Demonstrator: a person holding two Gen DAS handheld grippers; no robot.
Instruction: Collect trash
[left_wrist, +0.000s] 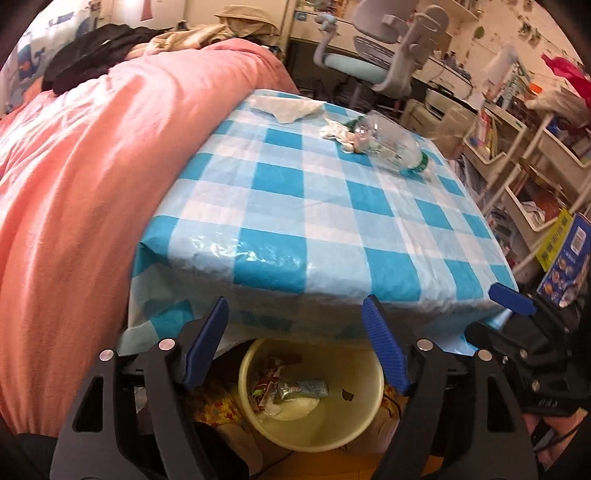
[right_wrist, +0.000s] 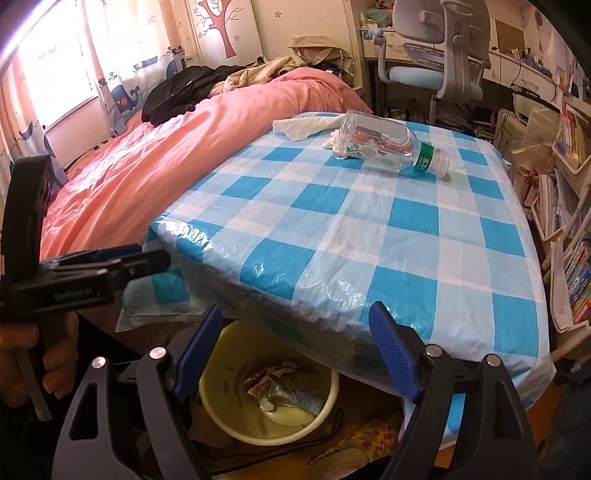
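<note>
A pale yellow bin (left_wrist: 310, 439) stands on the floor under the near edge of the table (left_wrist: 295, 206). Crumpled snack wrappers (left_wrist: 284, 387) lie in it. My left gripper (left_wrist: 295, 306) hangs open above the bin with nothing between its blue pads. My right gripper (right_wrist: 295, 310) is open and empty too, over the same bin (right_wrist: 229, 354) and wrappers (right_wrist: 280, 387). On the far side of the checked cloth lie an empty clear bottle (right_wrist: 384, 144) with a green label, a flat white tissue (right_wrist: 306, 125) and a crumpled tissue (right_wrist: 334, 142).
A bed with a pink duvet (left_wrist: 92, 184) presses against the table's left side. A grey desk chair (right_wrist: 443, 55) stands behind the table. White shelf racks (left_wrist: 535, 166) full of books and a blue box (left_wrist: 565, 266) crowd the right.
</note>
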